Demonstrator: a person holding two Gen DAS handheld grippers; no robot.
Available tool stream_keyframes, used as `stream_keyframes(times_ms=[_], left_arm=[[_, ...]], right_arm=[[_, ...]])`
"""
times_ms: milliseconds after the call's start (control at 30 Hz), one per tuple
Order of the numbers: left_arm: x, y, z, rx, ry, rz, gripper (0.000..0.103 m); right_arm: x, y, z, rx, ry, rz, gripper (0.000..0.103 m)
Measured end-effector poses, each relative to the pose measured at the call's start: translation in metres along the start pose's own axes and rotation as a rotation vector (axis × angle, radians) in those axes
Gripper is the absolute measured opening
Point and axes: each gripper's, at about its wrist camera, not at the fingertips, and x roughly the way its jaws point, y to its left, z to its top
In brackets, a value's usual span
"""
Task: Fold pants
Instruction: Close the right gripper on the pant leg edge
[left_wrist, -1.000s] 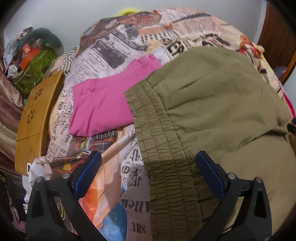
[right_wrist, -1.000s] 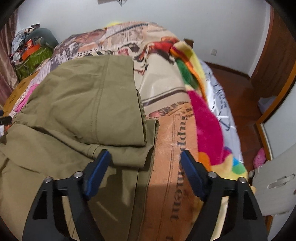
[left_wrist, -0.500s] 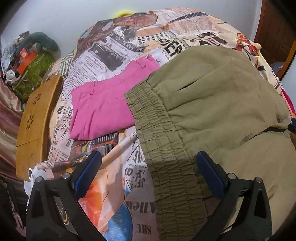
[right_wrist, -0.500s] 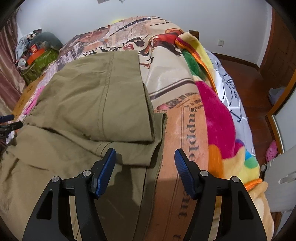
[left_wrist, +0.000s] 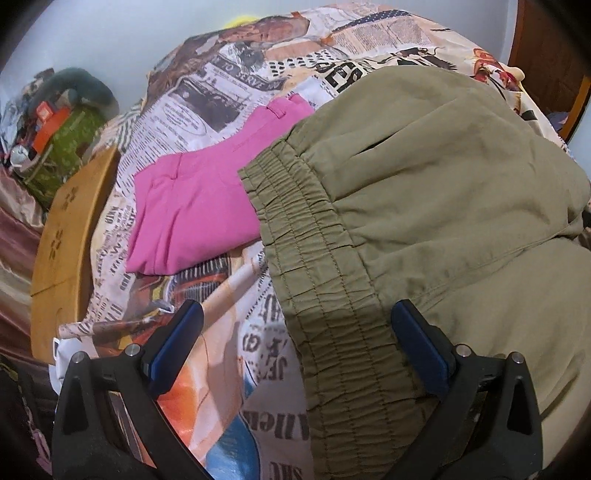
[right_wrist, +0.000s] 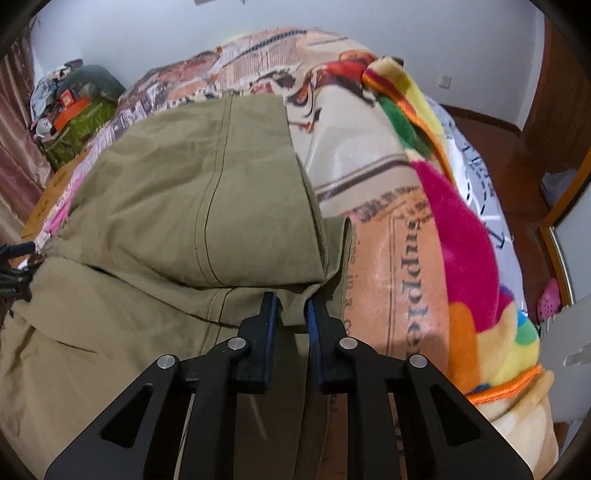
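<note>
Olive-green pants (left_wrist: 424, 206) lie partly folded on the bed, the elastic waistband (left_wrist: 314, 266) running toward my left gripper (left_wrist: 295, 325). That gripper is open, its blue pads on either side of the waistband, above it. In the right wrist view the pants (right_wrist: 184, 206) show a folded leg with a seam. My right gripper (right_wrist: 291, 306) is shut on a bunched edge of the pants fabric at the folded leg's lower corner.
Folded pink pants (left_wrist: 199, 206) lie beside the waistband on the newspaper-print bedspread (left_wrist: 229, 92). A wooden tray (left_wrist: 62, 236) and a cluttered pile (left_wrist: 55, 122) sit at the left. A bright fleece blanket (right_wrist: 461, 236) covers the bed's right side, with wooden floor (right_wrist: 491, 147) beyond.
My right gripper has closed from wide open onto the pants edge and moved forward. The left gripper stayed open and drifted slightly.
</note>
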Motion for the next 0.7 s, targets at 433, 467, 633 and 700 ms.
stream_keyframes(times_ms=[433,467,633,700], left_arm=[[0.0,0.013,0.001,-0.05,0.029,-0.048,0.103],[-0.003,0.014,0.001,-0.052,0.032,-0.051,0.103],[-0.017,0.022,0.007,-0.065,0.006,-0.052,0.103],[-0.018,0.024,0.013,-0.069,-0.004,-0.049,0.103]], right_arm=[[-0.002,-0.002,-0.002,-0.004,0.043,-0.019,0.015],[-0.009,-0.002,-0.001,-0.02,0.03,-0.037,0.015],[-0.035,-0.002,0.006,-0.048,-0.044,-0.03,0.047],[-0.037,0.0,0.013,-0.053,-0.065,-0.024,0.048]])
